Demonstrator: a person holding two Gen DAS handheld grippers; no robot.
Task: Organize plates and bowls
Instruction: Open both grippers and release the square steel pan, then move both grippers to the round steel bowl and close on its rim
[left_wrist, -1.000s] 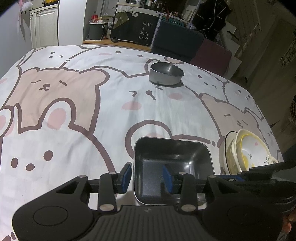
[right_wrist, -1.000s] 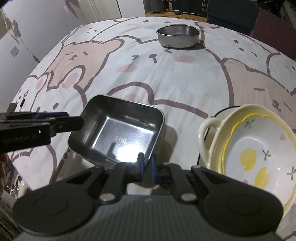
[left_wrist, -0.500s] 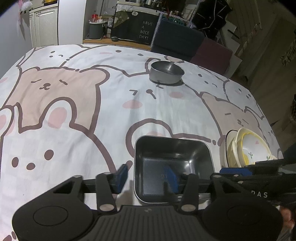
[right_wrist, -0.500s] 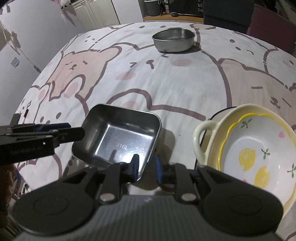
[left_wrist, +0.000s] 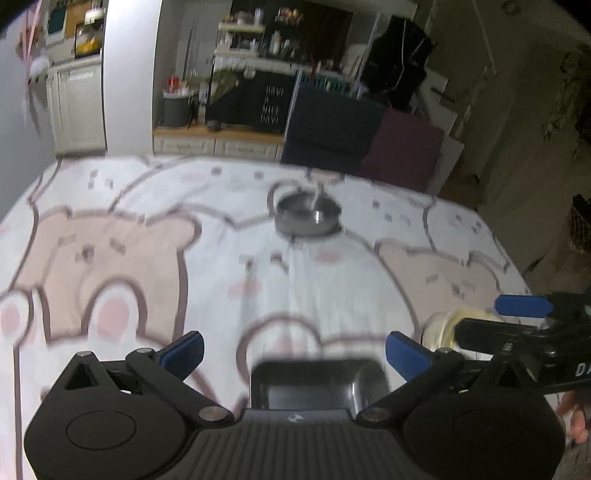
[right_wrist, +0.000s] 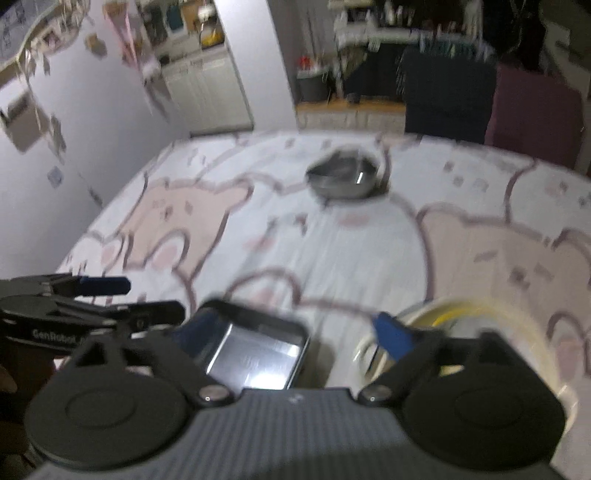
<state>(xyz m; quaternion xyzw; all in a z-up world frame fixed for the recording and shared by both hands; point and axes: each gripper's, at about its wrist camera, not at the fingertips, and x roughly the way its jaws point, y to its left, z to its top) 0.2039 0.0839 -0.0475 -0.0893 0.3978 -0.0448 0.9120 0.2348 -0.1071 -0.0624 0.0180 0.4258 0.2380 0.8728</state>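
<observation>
Both the left hand-held gripper (left_wrist: 293, 352) and right hand-held gripper (right_wrist: 288, 332) are opening wide, empty, above the square steel tray (left_wrist: 317, 384) on the bear-print desk (left_wrist: 147, 258).

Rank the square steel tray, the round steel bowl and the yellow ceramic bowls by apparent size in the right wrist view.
1. yellow ceramic bowls, largest, though cut off by the gripper.
2. square steel tray, close behind.
3. round steel bowl, smallest; it sits farthest away, so true size is unsure.
</observation>
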